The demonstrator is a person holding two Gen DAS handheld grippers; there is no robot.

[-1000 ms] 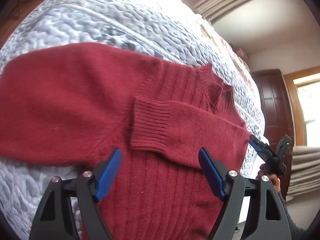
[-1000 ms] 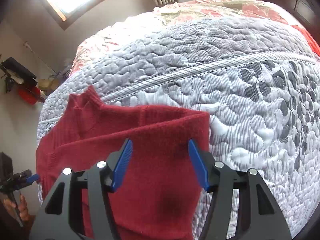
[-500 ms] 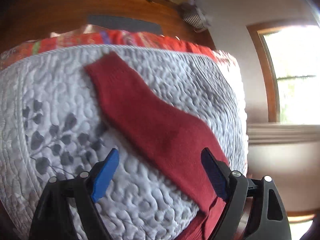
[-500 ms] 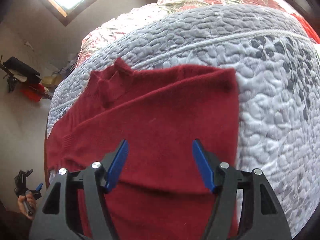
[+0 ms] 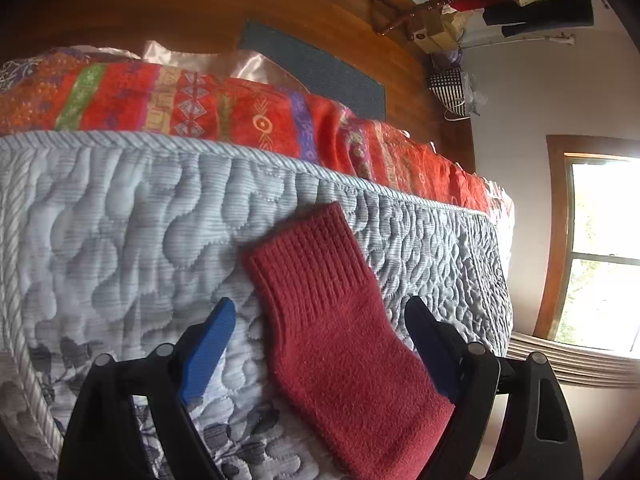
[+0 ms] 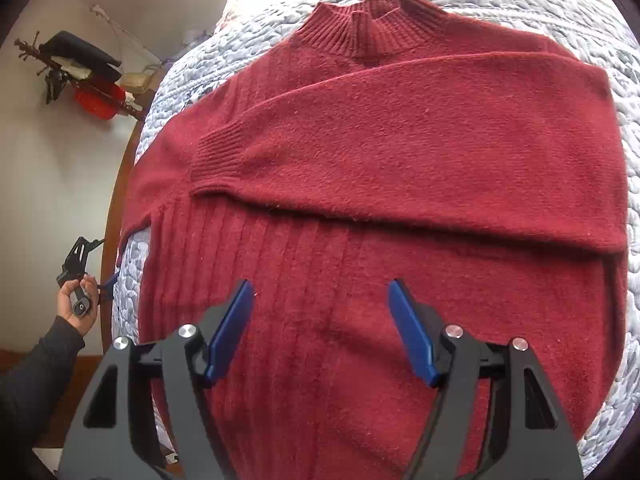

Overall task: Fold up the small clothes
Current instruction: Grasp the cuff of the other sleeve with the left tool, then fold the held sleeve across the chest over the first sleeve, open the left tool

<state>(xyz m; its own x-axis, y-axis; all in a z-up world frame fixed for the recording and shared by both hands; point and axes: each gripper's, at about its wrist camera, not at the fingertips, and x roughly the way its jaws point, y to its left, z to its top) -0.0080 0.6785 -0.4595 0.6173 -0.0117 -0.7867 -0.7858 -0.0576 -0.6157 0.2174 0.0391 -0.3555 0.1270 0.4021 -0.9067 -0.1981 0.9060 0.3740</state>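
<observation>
- A bed, covered in a pale grey quilted bedspread [image 6: 624, 128], is carrying everything.
- A red sweater [image 6: 400, 160] is lying flat on it, spreading ahead of the right gripper [image 6: 320, 330].
- Its unfolded sleeve [image 5: 332, 320] is resting between the left gripper's [image 5: 320, 340] spread fingers.
- A red patterned blanket [image 5: 200, 108] is lying beyond that.
</observation>
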